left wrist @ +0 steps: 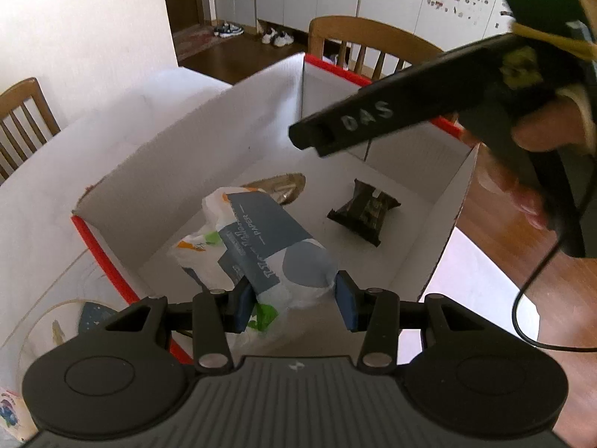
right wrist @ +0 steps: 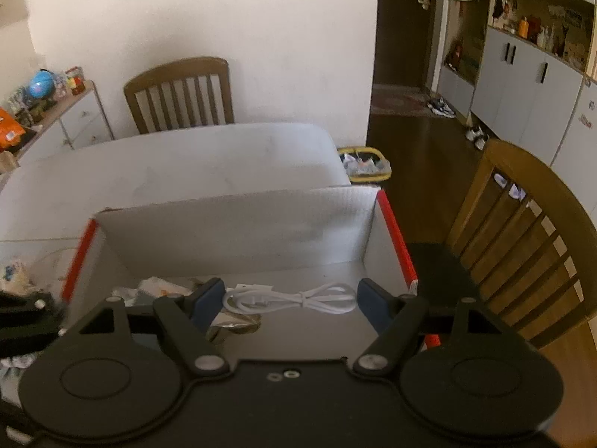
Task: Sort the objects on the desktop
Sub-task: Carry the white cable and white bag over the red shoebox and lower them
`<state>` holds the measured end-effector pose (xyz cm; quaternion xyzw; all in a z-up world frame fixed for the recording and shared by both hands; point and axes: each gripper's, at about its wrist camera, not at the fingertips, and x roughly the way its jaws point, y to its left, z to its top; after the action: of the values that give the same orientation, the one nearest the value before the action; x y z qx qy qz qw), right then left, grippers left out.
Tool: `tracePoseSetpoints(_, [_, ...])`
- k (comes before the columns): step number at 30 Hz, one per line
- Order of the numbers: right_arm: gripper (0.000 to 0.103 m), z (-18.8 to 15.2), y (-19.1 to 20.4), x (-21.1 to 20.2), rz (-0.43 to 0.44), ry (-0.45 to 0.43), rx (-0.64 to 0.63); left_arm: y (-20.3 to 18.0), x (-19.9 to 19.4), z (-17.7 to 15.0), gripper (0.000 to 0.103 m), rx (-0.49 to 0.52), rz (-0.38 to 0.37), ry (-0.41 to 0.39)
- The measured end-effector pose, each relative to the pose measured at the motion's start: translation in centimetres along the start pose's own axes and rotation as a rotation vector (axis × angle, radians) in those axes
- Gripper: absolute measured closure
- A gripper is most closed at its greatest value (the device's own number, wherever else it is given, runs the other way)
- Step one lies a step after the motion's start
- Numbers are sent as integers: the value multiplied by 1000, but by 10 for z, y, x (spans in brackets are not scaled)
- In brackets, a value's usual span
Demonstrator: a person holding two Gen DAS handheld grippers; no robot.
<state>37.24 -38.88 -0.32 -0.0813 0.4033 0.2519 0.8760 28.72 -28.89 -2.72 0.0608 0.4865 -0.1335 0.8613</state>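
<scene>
Over an open cardboard box with red-edged flaps, the left gripper has its blue fingers pressed into a soft pack of paper tissues, holding it by its near end above the box's white floor. The pack looks light and squashy, its plastic wrap glossy and likely a little slippery; it dents where the fingers bite, so a hold across the narrow end, as here, seems safer than one on the loose, crinkled film. It is white with slate-blue panels, green and orange leaf marks, and the word "PAPER" (the rest of the lettering is too skewed to read).

The right gripper hangs with its fingers standing wide, a coiled white cable seen between them; whether either finger touches the cable cannot be told. The cable is thin, limp and nearly weightless, and would best be pinched at its tied middle, where the loops bunch.

Already in the box lie a dark, crimped snack wrapper toward the far right and a flat silvery pouch just behind the tissues. The box sits on a white surface, wooden chairs drawn up around it.
</scene>
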Motion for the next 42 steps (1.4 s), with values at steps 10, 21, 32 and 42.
tracePoseSetpoints(10, [25,2,-6,43,2,68,28,7,18,-1,59,-54,-46,74])
tracePoseSetpoints(21, [25,6,-1,71,14,165,10,12,20,0,60,-106,-109,95])
tracePoseSetpoints(32, [24,7,0,76,22,206,27,16,15,-1,60,-162,-162,87])
tracePoseSetpoints(42, [15,7,-1,73,46,207,41,16,4,-3,57,-149,-155,49])
